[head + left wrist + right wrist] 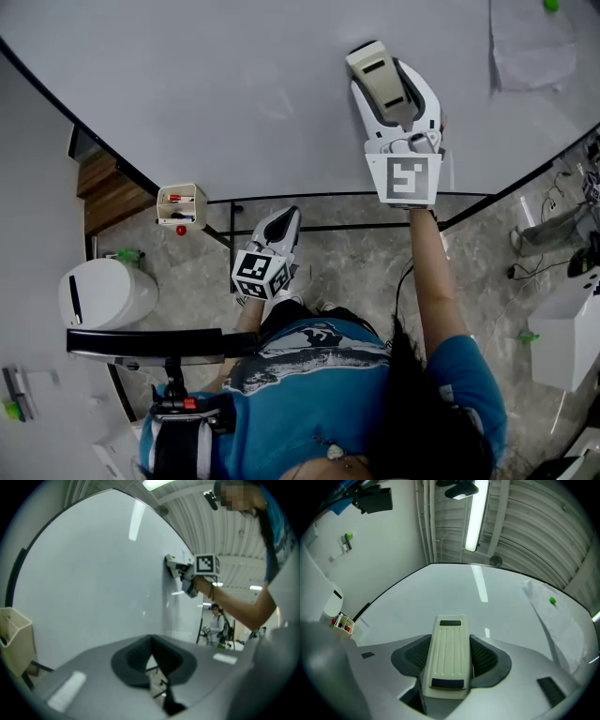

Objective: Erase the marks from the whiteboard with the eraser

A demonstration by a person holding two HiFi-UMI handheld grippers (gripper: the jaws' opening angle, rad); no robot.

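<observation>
Right gripper view: my right gripper (pixel 451 654) clamps the eraser (pixel 449 634), long axis running out along the jaws to the whiteboard (pixel 440 592) dead ahead, no marks seen; left gripper (pixel 281 225), closed on nothing, hangs lower, farther off.

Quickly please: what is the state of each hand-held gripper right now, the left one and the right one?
Left hand-held gripper: closed, holding nothing.
Right hand-held gripper: closed on the eraser.
</observation>
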